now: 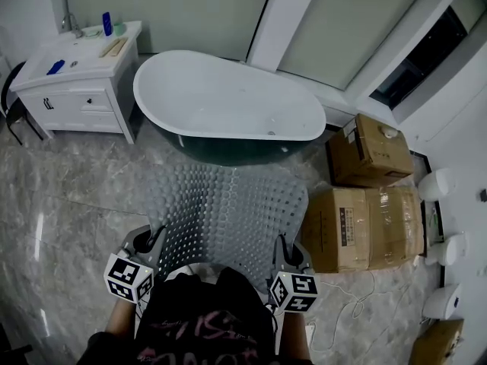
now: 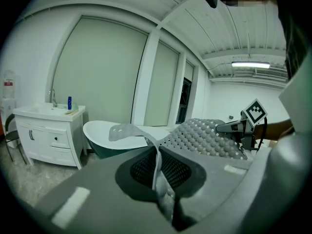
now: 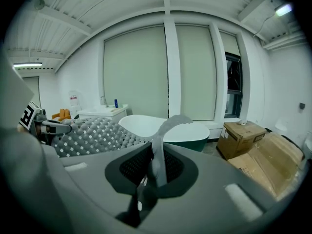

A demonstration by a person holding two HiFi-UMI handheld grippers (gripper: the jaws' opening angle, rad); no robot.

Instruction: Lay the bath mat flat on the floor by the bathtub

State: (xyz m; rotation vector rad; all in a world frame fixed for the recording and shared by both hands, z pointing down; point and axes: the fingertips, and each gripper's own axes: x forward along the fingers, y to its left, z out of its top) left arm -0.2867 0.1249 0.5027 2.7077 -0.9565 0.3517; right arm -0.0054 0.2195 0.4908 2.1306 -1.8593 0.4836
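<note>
A grey perforated bath mat (image 1: 224,211) hangs stretched in the air in front of the white bathtub (image 1: 228,97), its far edge near the tub's dark base. My left gripper (image 1: 152,242) is shut on the mat's near left corner, and my right gripper (image 1: 285,251) is shut on its near right corner. In the left gripper view the mat's edge (image 2: 157,165) is pinched between the jaws, with the mat's studded surface (image 2: 204,138) spreading right toward the other gripper (image 2: 233,126). The right gripper view shows the mat's corner (image 3: 158,155) clamped, the mat (image 3: 97,135) bulging left.
A white vanity cabinet (image 1: 76,90) stands left of the tub. Cardboard boxes (image 1: 365,223) lie on the floor to the right, one more (image 1: 373,149) behind them. White round fixtures (image 1: 445,249) and a loose cable (image 1: 358,295) sit at the right. Grey marble floor (image 1: 68,211) spreads left.
</note>
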